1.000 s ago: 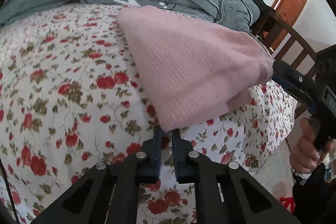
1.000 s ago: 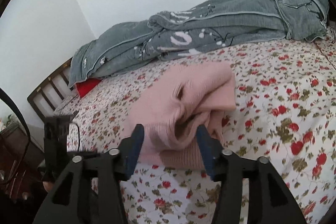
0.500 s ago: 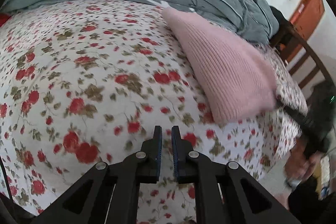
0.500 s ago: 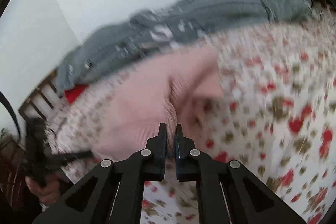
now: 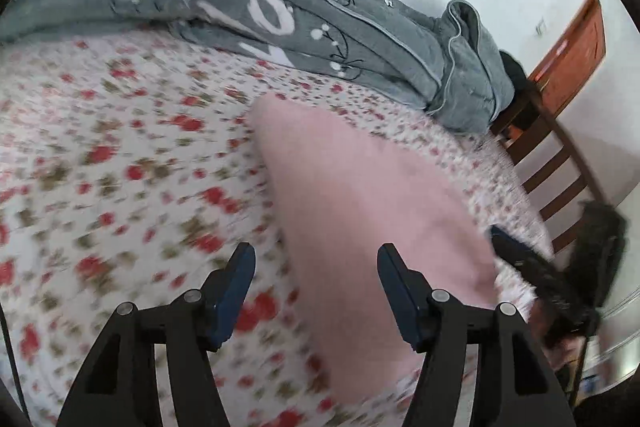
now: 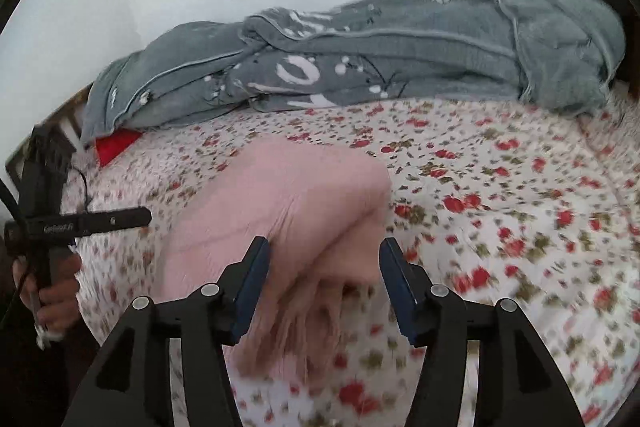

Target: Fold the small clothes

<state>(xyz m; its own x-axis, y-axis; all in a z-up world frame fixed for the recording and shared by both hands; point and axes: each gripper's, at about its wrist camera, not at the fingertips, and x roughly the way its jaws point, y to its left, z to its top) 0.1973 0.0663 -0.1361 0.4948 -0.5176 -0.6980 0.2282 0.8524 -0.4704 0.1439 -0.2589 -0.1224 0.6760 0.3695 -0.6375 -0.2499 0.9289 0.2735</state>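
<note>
Lying on the flowered bed (image 5: 120,163), the pink knitted garment (image 5: 360,211) fills the lower centre of the left wrist view and reaches down between the left gripper (image 5: 316,267), whose jaws are spread wide with nothing clamped; its left edge runs just inside the left jaw and its bulk passes under the right one. In the right wrist view the same garment (image 6: 280,211) sits at centre-low of the frame, its folded end coming in between the released jaws of the right gripper (image 6: 324,263), which likewise grasp nothing. Whether either pair of jaws touches the cloth is hard to say, since both views are smeared by motion. A rumpled grey blanket (image 5: 280,27) with white print lies across the top of the left wrist view, well apart from the garment; it spans the upper middle of the right wrist view (image 6: 360,59) too, with a red item (image 6: 116,143) poking out below its left end. A wooden bed frame (image 5: 560,163) and a brown door (image 5: 576,51) stand at the right edge of the left wrist view. Each camera catches the other gripper at the edge of the bed: the right one (image 5: 532,267) at the lower right of the left wrist view, the left one (image 6: 76,221) at the far left of the right wrist view, held by a hand (image 6: 52,291). The garment looks folded into a thick, rounded bundle, with ribbed layers and creases showing at the end nearest the right gripper.
</note>
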